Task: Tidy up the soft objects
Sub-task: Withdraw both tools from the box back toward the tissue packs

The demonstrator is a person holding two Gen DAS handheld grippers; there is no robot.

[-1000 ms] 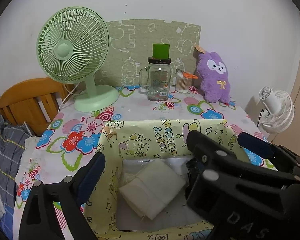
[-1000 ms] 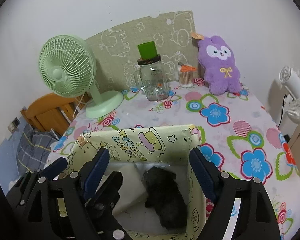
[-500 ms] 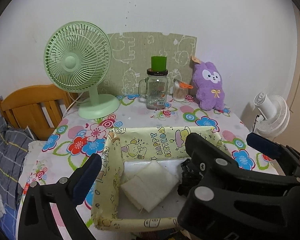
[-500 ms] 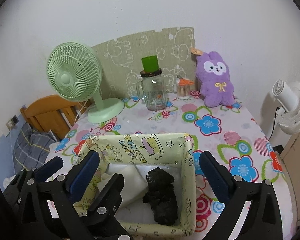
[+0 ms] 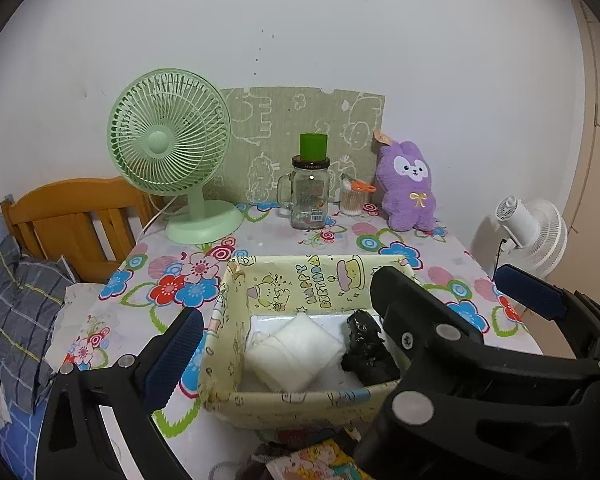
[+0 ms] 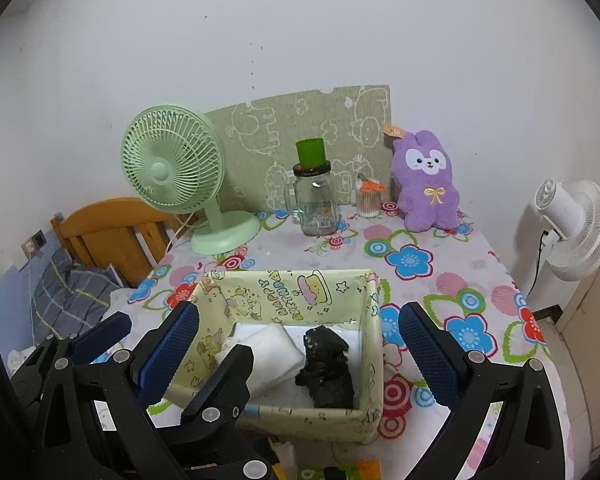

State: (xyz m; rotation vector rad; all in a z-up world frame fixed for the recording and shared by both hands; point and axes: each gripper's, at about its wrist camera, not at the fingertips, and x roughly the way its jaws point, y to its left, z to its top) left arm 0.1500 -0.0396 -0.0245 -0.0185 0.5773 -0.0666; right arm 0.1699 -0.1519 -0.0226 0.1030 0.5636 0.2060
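Note:
A pale yellow cartoon-print box (image 5: 300,284) (image 6: 374,344) stands on the flowered table near its front edge. Inside lie a folded white cloth (image 5: 296,354) (image 6: 270,350) on the left and a crumpled black soft item (image 5: 366,354) (image 6: 328,368) on the right. My left gripper (image 5: 340,320) is open and empty, held above and in front of the box. My right gripper (image 6: 300,340) is open and empty, just beside it, its fingers spanning the box. A purple plush rabbit (image 5: 410,186) (image 6: 428,184) sits at the table's back right.
A green desk fan (image 5: 172,152) (image 6: 176,164) stands back left. A glass jar with a green cup on top (image 5: 310,192) (image 6: 314,196) and a cotton swab pot (image 5: 354,200) stand at the back. A white fan (image 6: 572,228) stands right of the table, a wooden chair (image 5: 76,220) left.
Both grippers have pulled back and up from the box, so more of the table and box shows. The cloth and black item stay in the box.

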